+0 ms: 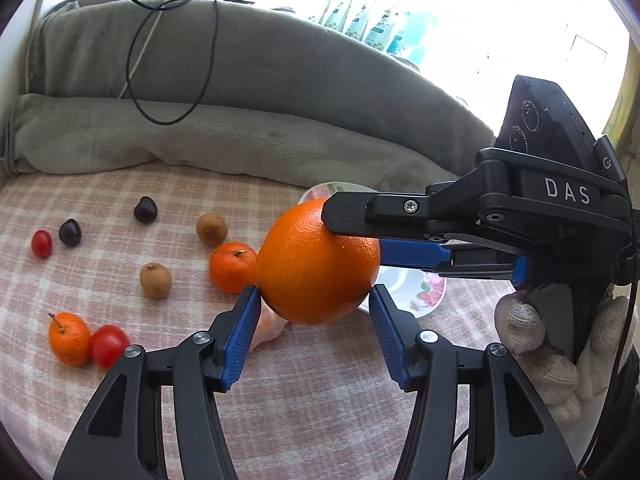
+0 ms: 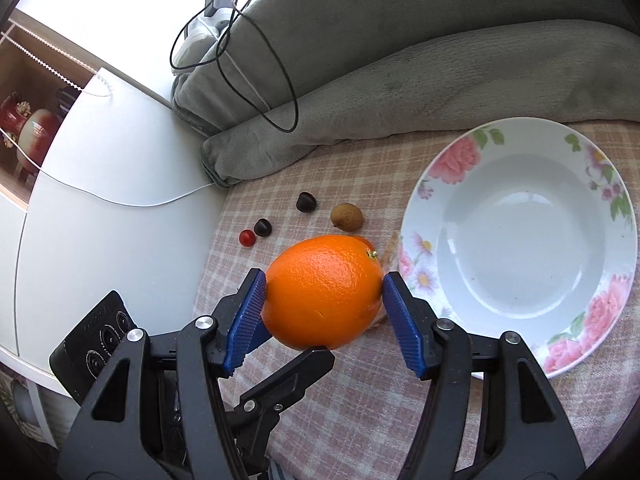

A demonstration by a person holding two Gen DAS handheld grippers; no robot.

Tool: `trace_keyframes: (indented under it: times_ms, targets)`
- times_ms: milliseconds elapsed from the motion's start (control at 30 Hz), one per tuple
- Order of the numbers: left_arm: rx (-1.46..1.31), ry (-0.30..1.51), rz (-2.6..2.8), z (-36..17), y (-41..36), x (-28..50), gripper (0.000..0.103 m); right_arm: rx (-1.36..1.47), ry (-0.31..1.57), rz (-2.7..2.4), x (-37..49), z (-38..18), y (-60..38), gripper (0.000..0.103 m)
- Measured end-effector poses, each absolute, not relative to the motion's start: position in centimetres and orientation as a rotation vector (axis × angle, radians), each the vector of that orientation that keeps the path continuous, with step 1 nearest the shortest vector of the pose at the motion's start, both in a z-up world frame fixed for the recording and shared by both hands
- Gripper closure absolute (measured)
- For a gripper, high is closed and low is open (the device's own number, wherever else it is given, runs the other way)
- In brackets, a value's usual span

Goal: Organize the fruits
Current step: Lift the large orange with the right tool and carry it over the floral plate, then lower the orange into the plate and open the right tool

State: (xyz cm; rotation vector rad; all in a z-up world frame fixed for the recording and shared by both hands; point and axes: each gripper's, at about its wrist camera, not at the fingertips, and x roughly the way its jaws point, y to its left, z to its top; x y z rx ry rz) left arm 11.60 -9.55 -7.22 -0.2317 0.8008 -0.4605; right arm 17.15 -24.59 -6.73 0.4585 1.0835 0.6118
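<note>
Both hand-held grippers, left (image 1: 314, 300) & right (image 2: 324, 294), clench one large orange (image 1: 316, 260) held above the checked bedcover (image 1: 280, 380), just left of the empty floral plate (image 2: 520, 240). Judged best: move both in sync, equal squeeze, lower into the plate's centre, then release w/o rolling.

A large round glossy orange (image 1: 316, 260) hangs clear of the pink checked cloth (image 1: 280, 400) — small fruits scattered behind it, the white flower-rimmed ceramic plate (image 2: 520, 232) just beside.
</note>
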Motion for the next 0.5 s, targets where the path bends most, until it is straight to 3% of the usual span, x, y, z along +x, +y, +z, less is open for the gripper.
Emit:
trace_keyframes:
  times_ms: [500]
  targets:
    - [-0.184, 0.834, -0.533, -8.3, -13.2, 13.0, 0.05, 0.527, 1.079, 0.536, 16.9, -7.8, -29.0, 0.039]
